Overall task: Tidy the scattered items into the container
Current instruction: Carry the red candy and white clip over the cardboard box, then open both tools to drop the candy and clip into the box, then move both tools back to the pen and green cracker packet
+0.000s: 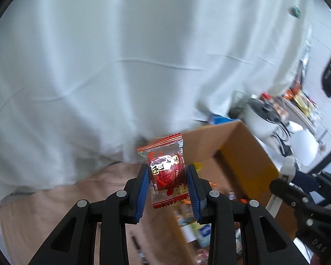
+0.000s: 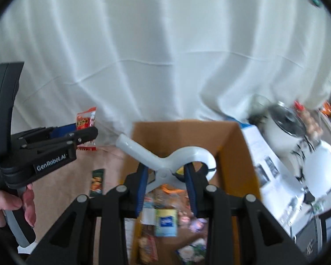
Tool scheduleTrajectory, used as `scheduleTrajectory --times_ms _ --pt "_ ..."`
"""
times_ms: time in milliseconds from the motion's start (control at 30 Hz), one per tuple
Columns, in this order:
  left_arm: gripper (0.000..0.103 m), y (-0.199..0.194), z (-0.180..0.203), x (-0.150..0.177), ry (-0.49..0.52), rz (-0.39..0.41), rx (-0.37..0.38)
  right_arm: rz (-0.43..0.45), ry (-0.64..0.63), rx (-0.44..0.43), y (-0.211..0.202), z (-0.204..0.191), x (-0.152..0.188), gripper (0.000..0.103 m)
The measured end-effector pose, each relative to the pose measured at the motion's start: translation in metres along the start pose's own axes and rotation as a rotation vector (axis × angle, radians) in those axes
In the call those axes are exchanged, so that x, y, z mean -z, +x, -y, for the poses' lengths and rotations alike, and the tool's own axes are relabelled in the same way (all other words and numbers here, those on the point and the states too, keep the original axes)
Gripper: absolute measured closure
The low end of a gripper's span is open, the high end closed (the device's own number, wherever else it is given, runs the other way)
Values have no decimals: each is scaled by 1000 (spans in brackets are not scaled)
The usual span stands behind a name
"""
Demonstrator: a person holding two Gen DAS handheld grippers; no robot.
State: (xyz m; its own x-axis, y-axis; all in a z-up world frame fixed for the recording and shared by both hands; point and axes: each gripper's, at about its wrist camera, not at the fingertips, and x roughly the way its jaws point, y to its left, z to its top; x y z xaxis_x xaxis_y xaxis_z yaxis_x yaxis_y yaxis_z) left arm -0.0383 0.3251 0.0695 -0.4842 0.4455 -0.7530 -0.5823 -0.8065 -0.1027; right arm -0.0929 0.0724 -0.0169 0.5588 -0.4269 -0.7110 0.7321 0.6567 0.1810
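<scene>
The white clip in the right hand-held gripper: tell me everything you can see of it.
The white clip looks like smooth moulded plastic, shaped like a big clothes peg: a straight handle sticks up to the left, a curved loop arches to the right, and a round pivot joins them. The right hand-held gripper pinches it between blue pads at the pivot. It hangs tilted over the open cardboard box, touching nothing else.

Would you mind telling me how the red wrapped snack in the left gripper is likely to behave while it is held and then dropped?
The red snack packet looks light, hanging easily in the left gripper. Its shiny film is probably slippery, so it may slide between the pads. The crimped ends seem floppy, while the rounded middle likely resists squeezing. Dropped into the cardboard box, it should land flat rather than roll.
</scene>
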Motion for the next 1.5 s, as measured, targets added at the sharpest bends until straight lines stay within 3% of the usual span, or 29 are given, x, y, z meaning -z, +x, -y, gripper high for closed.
scheduleTrajectory --times_ms 233,600,633,700,733,767,800,967,1300,1500 --pt "68 30 53 2 53 -56 60 -40 90 43 6 47 25 66" --pt "65 56 67 0 67 -113 89 -98 125 32 25 65 43 66" --pt "59 58 69 0 74 -119 82 -106 126 31 27 65 44 62" --pt "38 58 70 0 78 -124 73 -116 123 40 29 63 46 46" --pt "17 58 71 0 77 -123 74 -118 123 39 29 62 48 36" --pt "3 58 71 0 80 -122 75 -115 128 32 28 62 49 33" --pt "1 57 71 0 85 -121 73 -115 129 26 27 61 49 32" --pt "1 56 70 -2 86 -127 84 -113 111 46 23 58 54 0" --pt "1 45 59 -2 76 -120 92 -111 100 88 20 58 53 0" --pt "1 30 2 8 -21 -99 50 -111 52 66 24 34 43 0"
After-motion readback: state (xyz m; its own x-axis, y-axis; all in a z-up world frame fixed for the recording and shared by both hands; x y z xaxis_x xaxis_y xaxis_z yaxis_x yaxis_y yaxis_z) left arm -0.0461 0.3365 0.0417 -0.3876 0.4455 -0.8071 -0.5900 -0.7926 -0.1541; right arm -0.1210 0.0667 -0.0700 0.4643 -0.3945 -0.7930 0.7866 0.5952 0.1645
